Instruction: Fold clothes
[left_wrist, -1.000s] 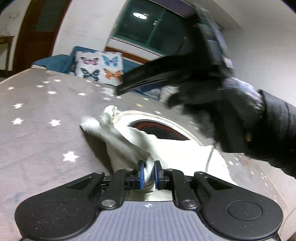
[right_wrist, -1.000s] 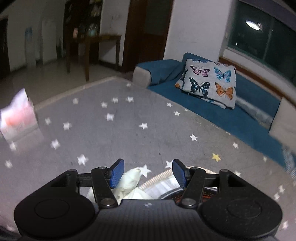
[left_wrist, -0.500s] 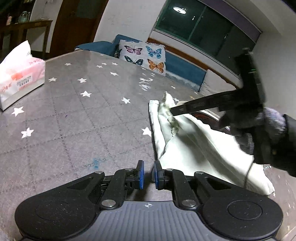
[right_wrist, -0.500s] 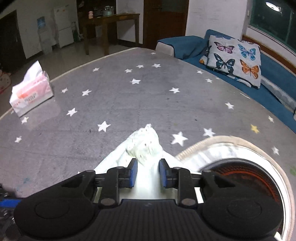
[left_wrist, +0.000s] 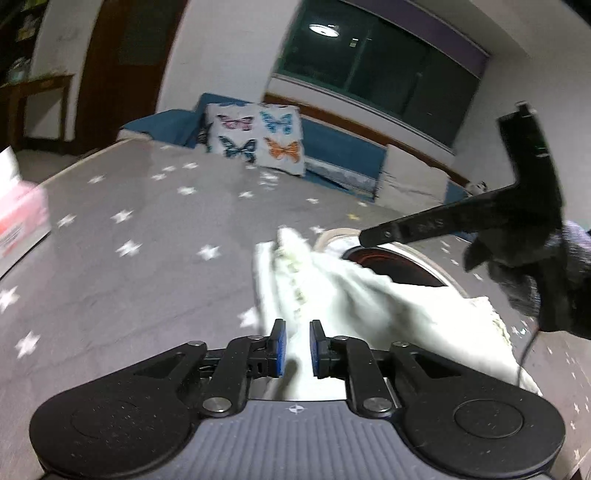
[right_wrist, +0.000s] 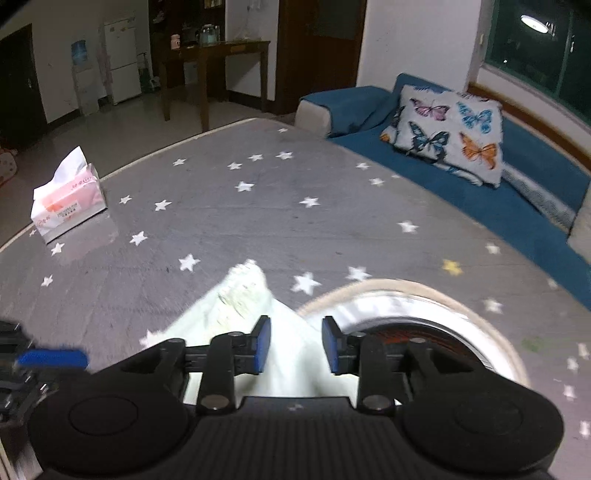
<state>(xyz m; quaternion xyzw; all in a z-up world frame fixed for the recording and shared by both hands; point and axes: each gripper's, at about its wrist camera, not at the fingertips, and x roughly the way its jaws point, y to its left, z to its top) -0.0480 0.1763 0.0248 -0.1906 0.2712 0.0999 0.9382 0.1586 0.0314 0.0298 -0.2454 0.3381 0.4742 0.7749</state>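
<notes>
A pale cream garment (left_wrist: 369, 295) lies bunched on the grey star-printed desk (left_wrist: 147, 258), partly draped over a round mat with a dark red centre (left_wrist: 399, 262). Its long axis runs from a lacy, crumpled tip (right_wrist: 245, 291) at the far end back toward both claws, widening as it comes near. The left claw (left_wrist: 296, 347) sits right at the near end of the cloth, its blue pads parted by a narrow gap with fabric showing between them; the pads do not look pressed together, so I judge it released, though blur makes it uncertain whether it pinches a fold. The right claw (right_wrist: 295, 345) hovers over the middle of the garment with its pads clearly spread apart and nothing gripped. In the left wrist view it appears as a dark bar in a gloved hand (left_wrist: 517, 266), raised above the mat on the garment's right side. Of the two, the left claw is nearer the cloth's near edge, and the right is closer to the far tip, which lies straight ahead of it. How many layers the cloth is already doubled into cannot be made out; its near end is hidden beneath both claw bodies. A tissue box (right_wrist: 68, 197) stands well apart on the left.
</notes>
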